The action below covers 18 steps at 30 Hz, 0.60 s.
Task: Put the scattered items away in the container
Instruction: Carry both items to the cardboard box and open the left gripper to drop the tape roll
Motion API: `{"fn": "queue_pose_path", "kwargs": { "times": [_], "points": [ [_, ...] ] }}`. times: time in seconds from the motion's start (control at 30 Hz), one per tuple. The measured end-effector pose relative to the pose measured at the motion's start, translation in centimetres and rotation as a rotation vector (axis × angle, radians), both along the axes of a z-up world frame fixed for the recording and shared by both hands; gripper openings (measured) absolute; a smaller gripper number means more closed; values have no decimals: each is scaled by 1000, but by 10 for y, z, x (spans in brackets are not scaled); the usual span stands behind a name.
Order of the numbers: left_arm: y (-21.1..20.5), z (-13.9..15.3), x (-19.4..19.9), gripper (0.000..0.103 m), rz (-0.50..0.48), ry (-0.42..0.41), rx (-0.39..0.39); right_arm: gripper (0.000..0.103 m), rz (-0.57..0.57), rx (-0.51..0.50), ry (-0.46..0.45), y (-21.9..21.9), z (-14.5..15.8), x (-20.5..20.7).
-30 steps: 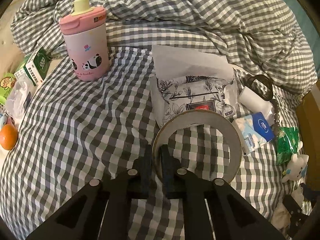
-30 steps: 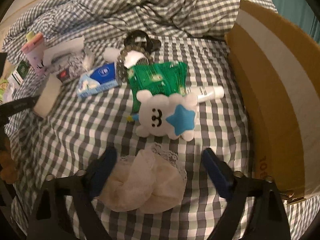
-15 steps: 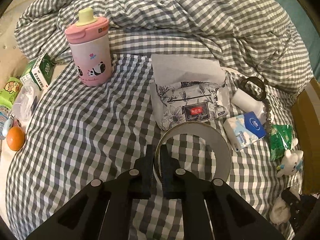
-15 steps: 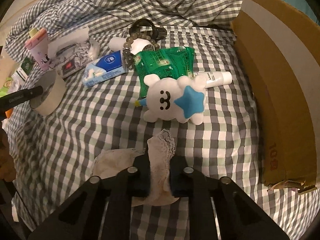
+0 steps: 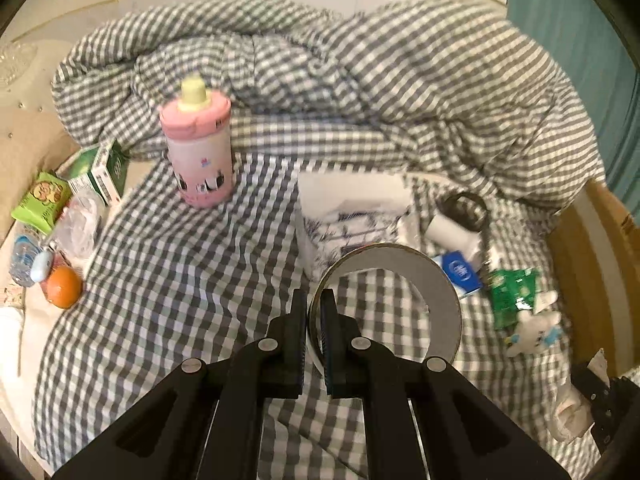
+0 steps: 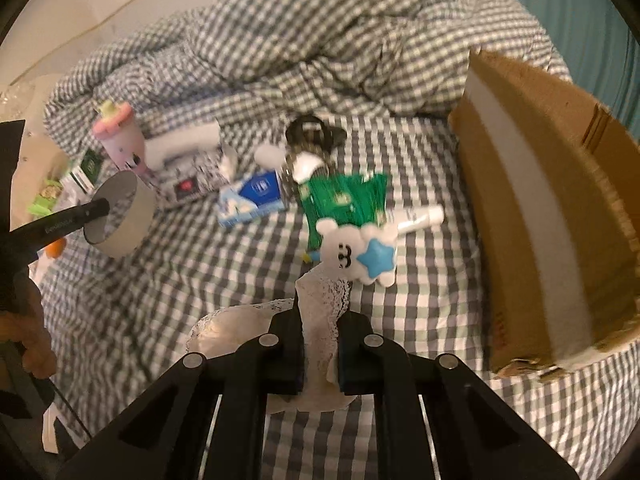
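My left gripper (image 5: 314, 308) is shut on the wall of a grey tape roll (image 5: 436, 276) and holds it above the checked bedcover; the roll also shows in the right wrist view (image 6: 132, 216). My right gripper (image 6: 320, 316) is shut on a white lace cloth (image 6: 320, 300), lifted off the bed. The cardboard box (image 6: 540, 208) stands to the right of it. On the bed lie a white plush toy with a blue star (image 6: 360, 252), a green packet (image 6: 348, 200), a blue tissue pack (image 6: 256, 196), a white tube (image 6: 420, 218) and a tissue packet with floral print (image 5: 352, 220).
A pink panda bottle (image 5: 200, 152) stands upright at the back left. Green boxes (image 5: 100, 172), a plastic bag, a small bottle and an orange (image 5: 64, 286) lie at the left edge. A bunched checked duvet (image 5: 380, 80) fills the back. A black hair clip (image 6: 316, 136) lies by the packets.
Both grippers have risen, each carrying its item. The right gripper, open around the lace cloth one second ago, closed on it and lifted it. The left kept the tape roll.
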<state>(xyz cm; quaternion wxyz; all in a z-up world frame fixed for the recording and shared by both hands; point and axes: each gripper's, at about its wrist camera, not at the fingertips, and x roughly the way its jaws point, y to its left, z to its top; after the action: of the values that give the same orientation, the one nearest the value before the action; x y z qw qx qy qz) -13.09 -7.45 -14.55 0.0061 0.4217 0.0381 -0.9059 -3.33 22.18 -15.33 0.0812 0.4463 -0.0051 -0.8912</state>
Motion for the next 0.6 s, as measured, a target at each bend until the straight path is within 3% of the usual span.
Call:
{"fn": "queue_pose_path", "kwargs": {
  "times": [0.6],
  "points": [
    [12, 119, 90, 7, -36, 217, 13, 10, 6, -26, 243, 8, 114, 64]
  ]
}}
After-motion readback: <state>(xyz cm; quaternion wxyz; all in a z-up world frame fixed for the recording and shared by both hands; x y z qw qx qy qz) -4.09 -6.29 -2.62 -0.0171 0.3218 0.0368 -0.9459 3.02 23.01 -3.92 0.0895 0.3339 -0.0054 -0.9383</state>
